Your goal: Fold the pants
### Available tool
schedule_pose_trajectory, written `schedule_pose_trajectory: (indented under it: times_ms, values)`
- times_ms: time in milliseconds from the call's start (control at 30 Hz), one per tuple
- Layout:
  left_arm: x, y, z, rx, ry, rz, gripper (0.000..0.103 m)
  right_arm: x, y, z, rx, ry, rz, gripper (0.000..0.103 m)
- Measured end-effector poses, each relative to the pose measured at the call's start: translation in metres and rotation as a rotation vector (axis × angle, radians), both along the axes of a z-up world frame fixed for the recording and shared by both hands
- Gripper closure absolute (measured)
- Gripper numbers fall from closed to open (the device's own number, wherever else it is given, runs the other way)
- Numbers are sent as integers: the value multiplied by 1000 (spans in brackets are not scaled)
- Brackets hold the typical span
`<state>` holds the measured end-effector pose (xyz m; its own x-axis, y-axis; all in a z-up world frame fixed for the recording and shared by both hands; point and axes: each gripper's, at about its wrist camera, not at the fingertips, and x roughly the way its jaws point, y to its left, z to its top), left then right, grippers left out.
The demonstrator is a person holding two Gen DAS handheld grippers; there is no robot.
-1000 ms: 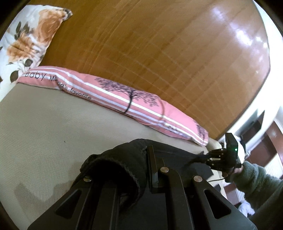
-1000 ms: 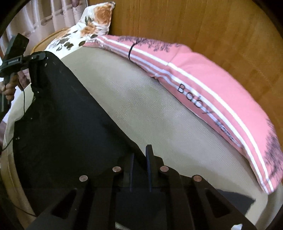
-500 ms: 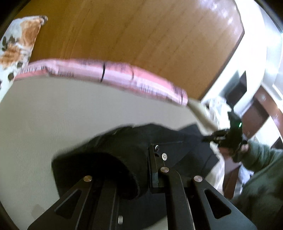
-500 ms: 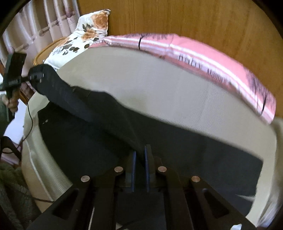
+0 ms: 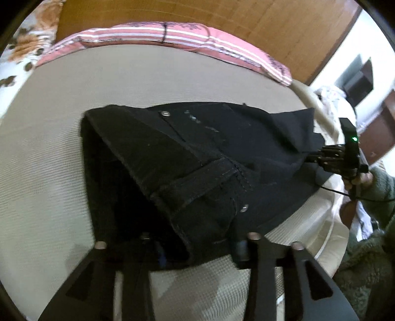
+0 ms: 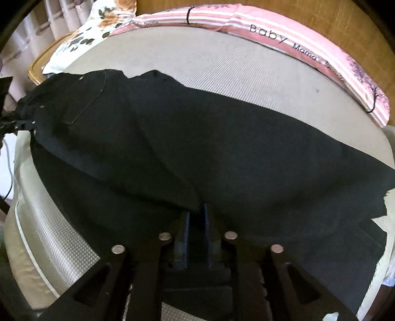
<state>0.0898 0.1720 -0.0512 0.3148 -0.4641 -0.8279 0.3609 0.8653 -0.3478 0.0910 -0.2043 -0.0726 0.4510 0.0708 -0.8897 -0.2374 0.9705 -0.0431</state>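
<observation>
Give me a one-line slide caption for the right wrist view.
Right tongs pinch a fold of black pants spread across the beige mattress, pink striped pillow behind.

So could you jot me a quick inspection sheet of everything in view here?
Surface: beige textured bed cover, mostly bare.
Job's things: black pants spread across the bed, waistband end bunched at the left gripper.
Clutter: pink striped pillow and floral pillow along the headboard side.
Grippers: left gripper shut on the waistband; right gripper shut on a fold of the pants.
Cables: thin black cable hanging from the right gripper's handle.
Surroundings: wooden headboard, curtains, person's green sleeve.
</observation>
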Motion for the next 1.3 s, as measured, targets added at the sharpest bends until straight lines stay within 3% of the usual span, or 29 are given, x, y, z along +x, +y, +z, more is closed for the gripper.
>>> schedule_pose_trajectory:
  times_ms: [100, 233, 300, 400, 533, 667, 800, 867, 933, 1000, 1167, 1233, 1300]
  values:
    - [-10, 6, 10, 75, 14, 61, 39, -9, 0, 11, -2, -43, -24, 58]
    - [-30, 33, 23, 82, 47, 218, 31, -26, -5, 26, 56, -81, -63, 54]
    - [-44, 42, 34, -17, 78, 324, 31, -32, -12, 33, 145, -74, -101, 51]
    - [-57, 40, 33, -123, 144, 409, 31, -37, -26, 31, 320, -32, -180, 50]
    - [-57, 27, 12, -278, 222, 522, 31, -37, -45, 12, 518, 27, -302, 50]
    - [-44, 21, -1, -370, 246, 636, 31, -39, -57, 1, 600, 45, -391, 48]
    - [-33, 20, -6, -378, 239, 710, 32, -38, -75, -9, 715, 51, -488, 48]
    - [-31, 21, -7, -381, 226, 739, 44, -38, -82, -16, 753, 65, -530, 48]
    - [-28, 21, -4, -361, 197, 739, 72, -38, -88, -21, 798, 80, -564, 48]
    - [-24, 24, -2, -364, 193, 728, 79, -37, -91, -26, 810, 89, -582, 48]
    - [-16, 29, 0, -351, 196, 726, 84, -31, -99, -31, 859, 57, -645, 48]
    - [-13, 27, 2, -327, 192, 713, 84, -26, -103, -30, 849, 27, -672, 58]
    - [-11, 27, 4, -315, 192, 704, 84, -21, -106, -29, 803, 20, -689, 91]
